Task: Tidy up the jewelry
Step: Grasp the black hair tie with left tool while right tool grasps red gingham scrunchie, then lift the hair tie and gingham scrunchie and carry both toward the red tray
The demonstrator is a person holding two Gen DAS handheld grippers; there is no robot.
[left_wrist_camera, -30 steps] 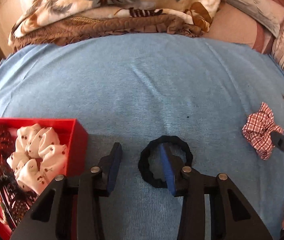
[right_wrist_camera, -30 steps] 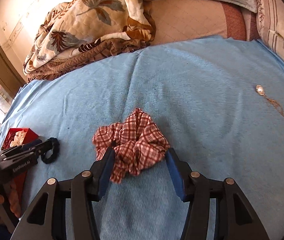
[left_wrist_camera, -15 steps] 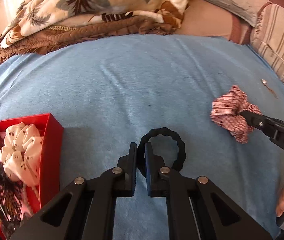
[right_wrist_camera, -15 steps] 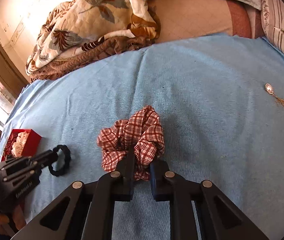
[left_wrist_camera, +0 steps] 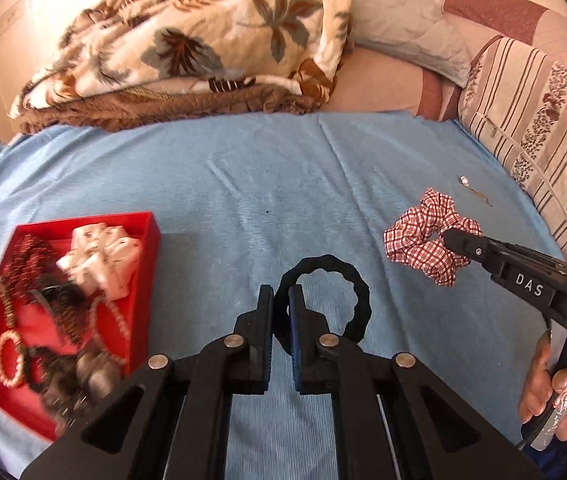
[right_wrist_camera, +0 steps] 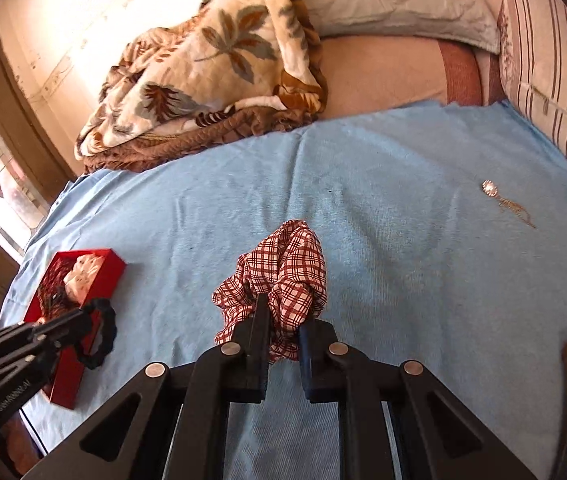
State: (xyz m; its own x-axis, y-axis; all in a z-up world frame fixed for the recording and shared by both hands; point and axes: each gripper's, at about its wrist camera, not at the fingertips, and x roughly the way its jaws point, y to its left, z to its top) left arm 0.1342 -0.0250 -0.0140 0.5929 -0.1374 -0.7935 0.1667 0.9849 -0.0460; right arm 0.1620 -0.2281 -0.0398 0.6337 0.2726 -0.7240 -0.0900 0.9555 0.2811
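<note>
Two grippers, each clenched on a hair tie.
Left gripper [left_wrist_camera: 280, 300] pinches the black scrunchie [left_wrist_camera: 357, 300]; right gripper [right_wrist_camera: 283, 316] grips the plaid scrunchie [right_wrist_camera: 287, 268], seemingly lifted off the blue cloth [right_wrist_camera: 403, 264].

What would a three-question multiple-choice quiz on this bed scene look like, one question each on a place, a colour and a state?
1. Where does the white scrunchie lie?
A. in the red box
B. on a pillow
C. on the floor

2. What colour is the hair tie that the left gripper pinches?
A. pink
B. black
C. yellow

3. How is the right gripper?
A. wide open and bare
B. shut on the checked scrunchie
C. shut on a spoon

Answers: 1 A, it sits among beads inside the box. 2 B, the loop is black. 3 B, its jaws have just closed, pinching the red-checked cloth.
</note>
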